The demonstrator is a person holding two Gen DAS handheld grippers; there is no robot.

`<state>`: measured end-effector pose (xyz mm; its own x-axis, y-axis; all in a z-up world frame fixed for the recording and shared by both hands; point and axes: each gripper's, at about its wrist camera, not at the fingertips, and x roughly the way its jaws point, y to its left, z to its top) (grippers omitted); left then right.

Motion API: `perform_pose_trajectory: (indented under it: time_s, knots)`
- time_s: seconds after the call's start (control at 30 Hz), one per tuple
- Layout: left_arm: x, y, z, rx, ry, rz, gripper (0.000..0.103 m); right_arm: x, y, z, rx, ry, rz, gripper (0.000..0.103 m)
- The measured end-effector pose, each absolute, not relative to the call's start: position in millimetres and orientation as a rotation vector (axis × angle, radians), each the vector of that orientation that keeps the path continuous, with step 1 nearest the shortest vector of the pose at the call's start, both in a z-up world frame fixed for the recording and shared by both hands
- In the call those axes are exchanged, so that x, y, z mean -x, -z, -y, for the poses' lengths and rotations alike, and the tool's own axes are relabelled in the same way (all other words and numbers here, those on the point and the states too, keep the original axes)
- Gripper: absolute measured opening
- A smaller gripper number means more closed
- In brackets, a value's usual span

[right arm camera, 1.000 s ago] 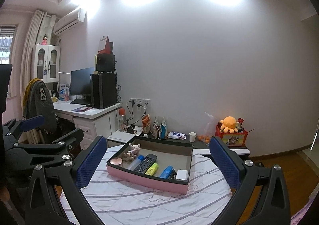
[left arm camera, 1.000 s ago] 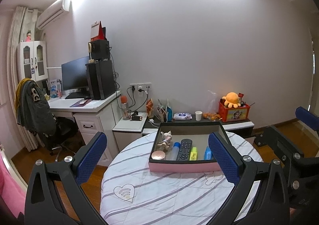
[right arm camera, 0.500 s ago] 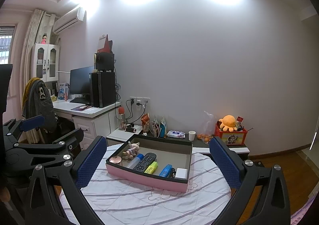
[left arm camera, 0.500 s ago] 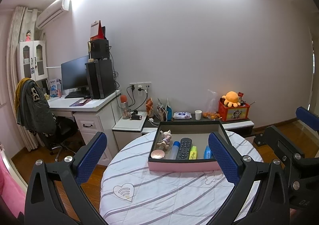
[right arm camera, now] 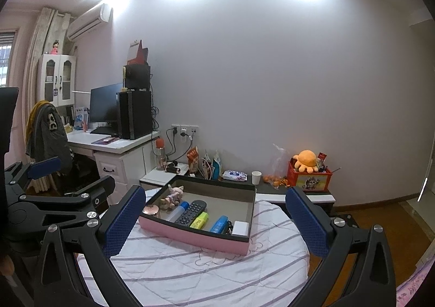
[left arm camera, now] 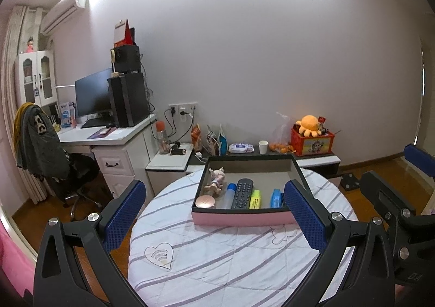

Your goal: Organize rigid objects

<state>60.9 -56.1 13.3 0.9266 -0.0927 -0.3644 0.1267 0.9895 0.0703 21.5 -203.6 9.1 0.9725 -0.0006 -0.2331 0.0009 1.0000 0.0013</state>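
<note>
In the tray (right arm camera: 190,235): 1 remote (right arm camera: 190,212), 1 yellow highlighter (right arm camera: 199,220), 1 blue stapler (right arm camera: 218,224), 1 white box (right arm camera: 240,227), 1 toy figure (right arm camera: 174,194), 1 round compact (right arm camera: 151,209), 1 blue-capped tube (right arm camera: 178,210).

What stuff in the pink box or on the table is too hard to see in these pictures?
- White block: in the left wrist view the left tool's right finger hides it.
- Dark thing beside the blue item: too small to name in the right wrist view.
- Remote buttons: too small to read in either view.
- Box front floor: hidden by its near wall.
- Table near edge: cut off behind both tools.
</note>
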Motion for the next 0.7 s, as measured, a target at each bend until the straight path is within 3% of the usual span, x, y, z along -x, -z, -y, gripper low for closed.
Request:
perform_pose_trajectory:
  time_s: [0.33,0.7]
  knots:
    - [-77,4,62,-0.113,0.102,-0.475,0.103,-35,6,209,-0.003,0.008,-0.348,0.103]
    - [-80,6,63,-0.115,0.103,-0.472,0.103,-40,9,211,-0.009,0.006,-0.369,0.103]
